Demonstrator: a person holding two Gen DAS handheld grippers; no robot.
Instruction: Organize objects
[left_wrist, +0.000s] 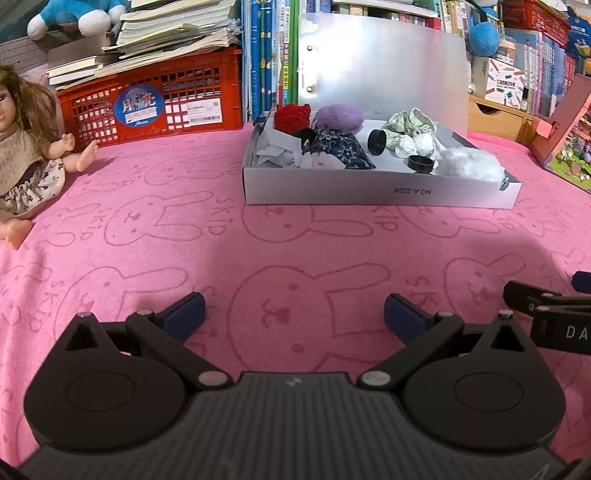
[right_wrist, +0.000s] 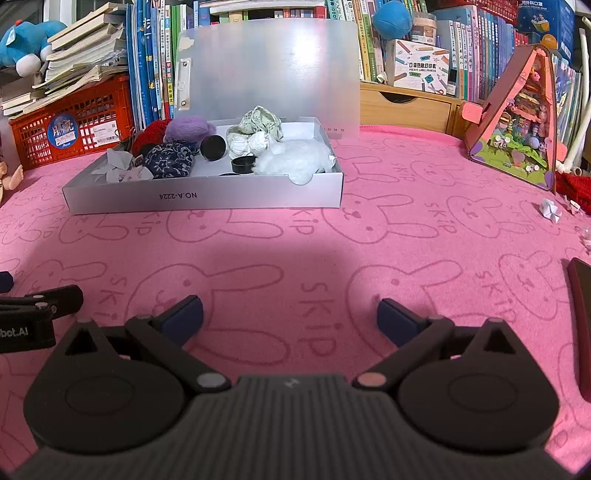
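Doll (left_wrist: 26, 147) left view only; paper scrap (right_wrist: 550, 210) right only.

**Cut off and covered**

The brown-haired doll (left_wrist: 22, 147) is cropped by the left wrist view's left edge. A dark red flat object (right_wrist: 581, 332) runs off the right wrist view's right edge. In the white cardboard box (right_wrist: 203, 195), the red knitted item (right_wrist: 151, 134) sits partly behind the purple felt ball (right_wrist: 190, 129).

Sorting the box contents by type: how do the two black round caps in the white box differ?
The black cap lying on its side shows its round face and sits further back; the black cap resting flat opens upward, nearer the front wall, beside the white fluffy wad. Both are black, round and inside the white box.
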